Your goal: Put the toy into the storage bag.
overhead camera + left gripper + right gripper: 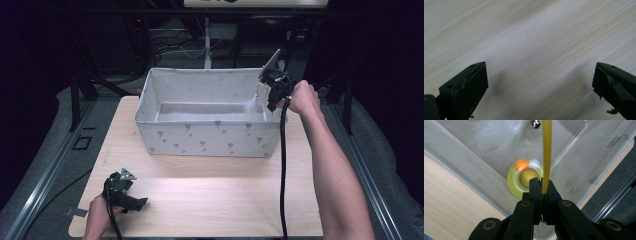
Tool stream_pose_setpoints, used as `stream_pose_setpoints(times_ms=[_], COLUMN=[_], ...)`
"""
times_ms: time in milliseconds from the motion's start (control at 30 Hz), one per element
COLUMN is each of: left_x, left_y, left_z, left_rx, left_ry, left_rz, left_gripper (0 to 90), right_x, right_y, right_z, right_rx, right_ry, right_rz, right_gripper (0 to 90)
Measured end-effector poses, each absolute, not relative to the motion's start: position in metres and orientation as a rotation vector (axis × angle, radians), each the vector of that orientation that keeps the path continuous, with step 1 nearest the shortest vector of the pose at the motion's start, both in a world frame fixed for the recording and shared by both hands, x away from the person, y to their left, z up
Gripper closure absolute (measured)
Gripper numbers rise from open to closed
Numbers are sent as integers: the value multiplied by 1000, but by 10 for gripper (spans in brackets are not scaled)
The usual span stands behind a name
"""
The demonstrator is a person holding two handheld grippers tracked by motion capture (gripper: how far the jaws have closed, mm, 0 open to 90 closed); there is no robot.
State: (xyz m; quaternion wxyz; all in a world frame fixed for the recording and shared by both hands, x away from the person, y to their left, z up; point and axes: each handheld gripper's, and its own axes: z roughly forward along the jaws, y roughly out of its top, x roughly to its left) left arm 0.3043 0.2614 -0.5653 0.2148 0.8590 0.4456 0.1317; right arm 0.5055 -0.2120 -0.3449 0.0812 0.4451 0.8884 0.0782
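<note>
A white fabric bin point(210, 137) with grey prints stands at the far middle of the wooden table point(215, 195). My right gripper point(267, 95) hangs over the bin's right end. In the right gripper view it point(541, 183) is shut on a thin yellow rod point(546, 157) that runs up past a white feather point(496, 135) and a small metal bell point(535, 123). Below it in the bin lies a yellow ring toy point(514, 183) with an orange ball point(522, 165) and a white ball point(534, 163), both blurred. My left gripper point(139, 202) rests low at the table's front left, open point(539, 72) over bare wood.
The bin's walls point(474, 177) rise around the ring toy, and its right wall sits close to the table's right edge. Bare tabletop point(225, 185) stretches between the bin and the front edge. Dark frame legs and cables point(175, 50) stand behind the table.
</note>
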Motion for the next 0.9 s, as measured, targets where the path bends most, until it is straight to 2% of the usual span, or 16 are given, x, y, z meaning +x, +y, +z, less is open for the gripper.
stream_pose_setpoints(times_ms=[600, 733, 900], left_x=[304, 304, 305], left_y=[261, 261, 260], left_z=[-566, -565, -566], left_rx=[2384, 2384, 2391], left_ry=[1232, 1236, 1227], left_rz=[368, 365, 365], left_gripper=[3, 3, 3], right_x=[505, 504, 503], right_y=[-218, -220, -223], right_z=[-382, -381, -374], right_rx=[1414, 1425, 1424], right_ry=[2704, 2702, 2688], right_rz=[217, 204, 228], right_gripper=[876, 875, 816])
